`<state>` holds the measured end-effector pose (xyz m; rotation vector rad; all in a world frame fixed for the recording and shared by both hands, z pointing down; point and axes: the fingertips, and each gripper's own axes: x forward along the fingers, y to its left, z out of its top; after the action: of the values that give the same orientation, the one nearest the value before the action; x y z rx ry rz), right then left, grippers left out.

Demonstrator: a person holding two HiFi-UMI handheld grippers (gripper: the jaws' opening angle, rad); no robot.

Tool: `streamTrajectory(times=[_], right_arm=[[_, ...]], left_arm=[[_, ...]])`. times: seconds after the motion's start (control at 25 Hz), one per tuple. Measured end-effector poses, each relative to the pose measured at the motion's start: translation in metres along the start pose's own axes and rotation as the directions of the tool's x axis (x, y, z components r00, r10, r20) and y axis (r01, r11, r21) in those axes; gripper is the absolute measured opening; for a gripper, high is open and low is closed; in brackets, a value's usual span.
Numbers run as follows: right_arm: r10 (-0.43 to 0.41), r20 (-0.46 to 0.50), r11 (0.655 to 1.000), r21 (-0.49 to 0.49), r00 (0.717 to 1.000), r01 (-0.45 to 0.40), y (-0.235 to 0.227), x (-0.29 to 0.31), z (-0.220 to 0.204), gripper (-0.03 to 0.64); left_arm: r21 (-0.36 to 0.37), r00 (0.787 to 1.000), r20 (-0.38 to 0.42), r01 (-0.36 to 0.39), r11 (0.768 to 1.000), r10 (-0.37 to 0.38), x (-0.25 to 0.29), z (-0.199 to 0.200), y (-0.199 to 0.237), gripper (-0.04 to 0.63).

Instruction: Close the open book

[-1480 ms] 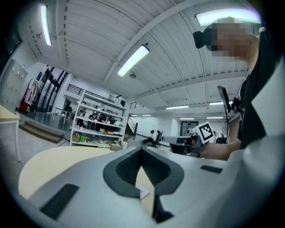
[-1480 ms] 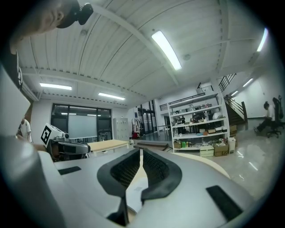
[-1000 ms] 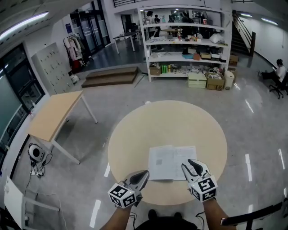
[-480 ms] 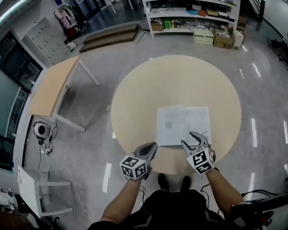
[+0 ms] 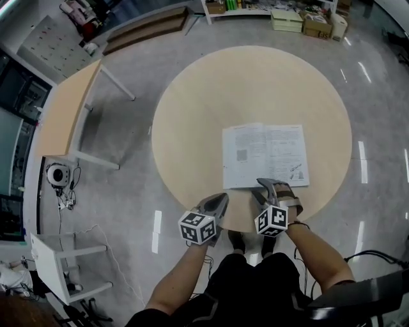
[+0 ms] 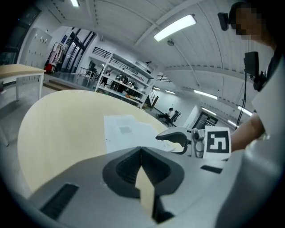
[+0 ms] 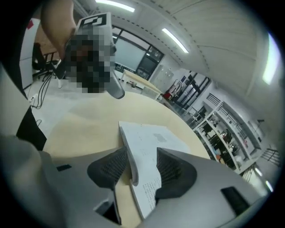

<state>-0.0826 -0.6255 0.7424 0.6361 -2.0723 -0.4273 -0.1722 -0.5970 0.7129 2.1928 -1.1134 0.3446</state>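
An open book point(image 5: 265, 155) lies flat on the round beige table point(image 5: 192, 128), right of centre, with white printed pages up. My right gripper point(image 5: 271, 186) is at the book's near edge. Its jaws are opening, and in the right gripper view point(image 7: 140, 167) the book's point(image 7: 151, 138) near edge curls up between them, with the pads not pressing on it. My left gripper point(image 5: 220, 199) hovers at the table's near rim, left of the book and apart from it. In the left gripper view point(image 6: 141, 149) its jaws meet at the tips with nothing held. The right gripper point(image 6: 176, 136) shows there beside the book point(image 6: 124, 131).
A rectangular wooden table point(image 5: 64, 108) stands to the left on the grey floor. A white stool point(image 5: 54, 268) is at lower left, with cables point(image 5: 61, 175) near it. Boxes point(image 5: 300, 19) and low steps point(image 5: 147, 29) lie beyond the round table.
Both grippers have come down towards the table's near edge. The right gripper has rolled, reached the book's near edge and spread its jaws. The head view has tipped further down.
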Motion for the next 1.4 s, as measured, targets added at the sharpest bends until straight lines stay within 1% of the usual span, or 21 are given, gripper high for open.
streamTrajectory(times=[0.12, 0.28, 0.4, 0.48, 0.6, 0.76, 0.8, 0.88, 0.92, 1.0, 1.16, 1.2, 1.28, 1.32, 1.4], right_arm=[[-0.011, -0.034, 0.996, -0.092, 0.999, 0.008, 0.008, 0.011, -0.007, 0.19], [-0.041, -0.046, 0.99, -0.138, 0.998, 0.034, 0.007, 0.022, -0.01, 0.19], [-0.034, -0.055, 0.98, -0.197, 0.998, 0.022, 0.013, 0.03, -0.012, 0.19], [-0.04, -0.058, 0.971, -0.238, 0.998, 0.025, 0.014, 0.035, -0.016, 0.19], [-0.072, -0.047, 0.959, -0.278, 0.996, 0.056, 0.015, 0.041, -0.017, 0.19], [-0.12, 0.003, 0.925, -0.362, 0.993, 0.113, 0.015, 0.047, -0.009, 0.19], [-0.131, 0.012, 0.918, -0.375, 0.991, 0.126, 0.015, 0.046, -0.008, 0.189], [-0.135, 0.009, 0.916, -0.381, 0.991, 0.128, 0.017, 0.044, -0.011, 0.185], [-0.134, 0.007, 0.918, -0.377, 0.991, 0.127, 0.019, 0.043, -0.012, 0.158], [-0.128, 0.017, 0.931, -0.343, 0.992, 0.126, 0.013, 0.045, -0.012, 0.087], [-0.127, 0.059, 0.972, -0.193, 0.99, 0.136, -0.016, 0.038, -0.012, 0.045], [-0.13, 0.064, 0.98, -0.144, 0.989, 0.138, -0.015, 0.035, -0.008, 0.04], [-0.134, 0.075, 0.991, -0.012, 0.988, 0.135, -0.008, 0.03, 0.001, 0.034], [-0.134, 0.084, 0.99, 0.062, 0.987, 0.129, -0.005, 0.027, 0.004, 0.031], [-0.138, 0.106, 0.975, 0.192, 0.985, 0.116, -0.006, 0.019, 0.004, 0.028]], left_arm=[[-0.003, 1.0, -0.021, -0.004, 1.0, 0.004, 0.007, -0.01, 0.004, 0.0], [0.001, 0.999, -0.05, 0.005, 1.0, -0.005, 0.018, -0.022, 0.007, -0.001], [-0.009, 0.998, -0.063, 0.011, 1.0, -0.011, 0.022, -0.03, 0.008, 0.0], [-0.018, 0.998, -0.061, 0.015, 1.0, -0.016, 0.025, -0.033, 0.007, -0.001], [-0.031, 0.998, -0.059, 0.014, 0.999, -0.016, 0.026, -0.039, 0.01, -0.001], [-0.038, 0.999, -0.044, -0.001, 0.999, -0.001, 0.024, -0.041, 0.009, 0.0], [-0.035, 0.999, -0.036, -0.001, 0.999, 0.0, 0.024, -0.04, 0.006, -0.001], [-0.033, 1.0, -0.027, 0.004, 0.999, -0.005, 0.022, -0.037, 0.0, -0.001], [-0.033, 1.0, -0.025, 0.005, 0.999, -0.006, 0.02, -0.035, -0.001, 0.0], [-0.037, 1.0, -0.018, 0.001, 0.999, -0.002, 0.022, -0.024, -0.001, -0.002], [-0.03, 1.0, 0.016, 0.005, 1.0, -0.004, 0.029, 0.006, -0.006, -0.001], [-0.023, 1.0, 0.024, 0.005, 1.0, -0.004, 0.025, 0.007, -0.004, -0.001], [-0.01, 0.999, 0.036, 0.005, 1.0, -0.004, 0.012, 0.004, 0.003, -0.001], [-0.003, 0.999, 0.041, 0.006, 1.0, -0.006, 0.007, 0.003, 0.005, -0.001], [0.016, 0.999, 0.05, 0.011, 1.0, -0.011, 0.004, 0.006, 0.003, -0.001]])
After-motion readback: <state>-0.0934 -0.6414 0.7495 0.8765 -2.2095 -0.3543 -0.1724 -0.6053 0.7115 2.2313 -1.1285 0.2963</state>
